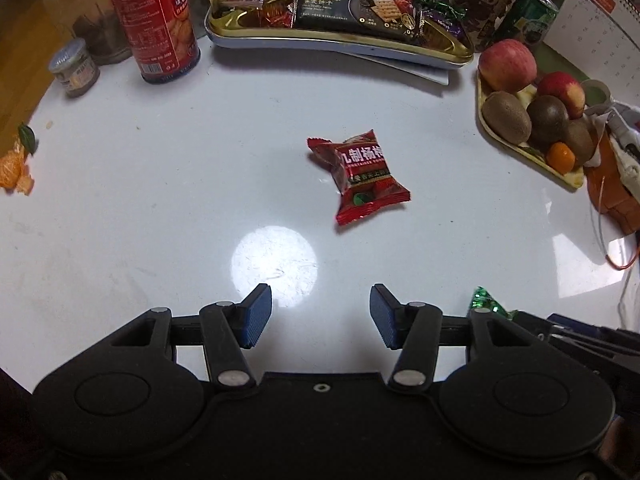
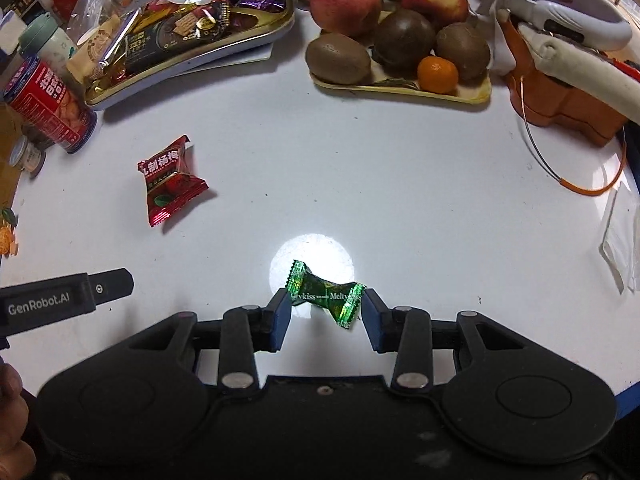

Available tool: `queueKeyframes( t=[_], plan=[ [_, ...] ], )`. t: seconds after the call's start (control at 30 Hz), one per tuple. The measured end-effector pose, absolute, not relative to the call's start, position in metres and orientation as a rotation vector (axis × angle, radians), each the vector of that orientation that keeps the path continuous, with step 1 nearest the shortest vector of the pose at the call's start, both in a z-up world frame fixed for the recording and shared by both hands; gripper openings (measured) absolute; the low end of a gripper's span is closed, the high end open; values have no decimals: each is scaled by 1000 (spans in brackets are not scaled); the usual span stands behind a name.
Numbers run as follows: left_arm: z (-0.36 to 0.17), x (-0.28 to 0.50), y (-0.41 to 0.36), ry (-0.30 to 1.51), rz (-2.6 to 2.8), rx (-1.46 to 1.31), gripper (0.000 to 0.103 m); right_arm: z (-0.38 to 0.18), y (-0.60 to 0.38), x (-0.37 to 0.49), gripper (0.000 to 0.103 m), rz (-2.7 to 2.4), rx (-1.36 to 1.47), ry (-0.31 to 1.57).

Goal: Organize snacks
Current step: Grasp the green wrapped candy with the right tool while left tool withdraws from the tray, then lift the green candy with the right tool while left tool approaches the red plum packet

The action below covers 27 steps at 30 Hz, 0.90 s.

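A red snack packet lies on the white table, ahead of my open, empty left gripper. It also shows in the right wrist view at the left. My right gripper has its pads against the two twisted ends of a green foil candy, which sits between them just above the table. The candy's tip shows in the left wrist view. A gold snack tray piled with wrapped snacks stands at the back; it shows in the right wrist view too.
A red can and a small jar stand at the back left. A fruit tray with apples, kiwis and a tangerine stands at the back right beside an orange object. Orange peel lies at the left edge.
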<state>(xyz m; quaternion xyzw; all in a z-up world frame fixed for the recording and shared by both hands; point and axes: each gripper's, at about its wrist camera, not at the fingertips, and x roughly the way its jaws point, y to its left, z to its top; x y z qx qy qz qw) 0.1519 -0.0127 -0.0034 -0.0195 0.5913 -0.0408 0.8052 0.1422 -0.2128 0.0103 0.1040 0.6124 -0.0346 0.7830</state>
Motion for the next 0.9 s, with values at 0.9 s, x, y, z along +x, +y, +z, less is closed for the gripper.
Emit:
queueKeyframes(
  t=[0.9],
  plan=[
    [-3,162,8,1311,-59,-113,59,4,-202,148,41,16,116,1341]
  ],
)
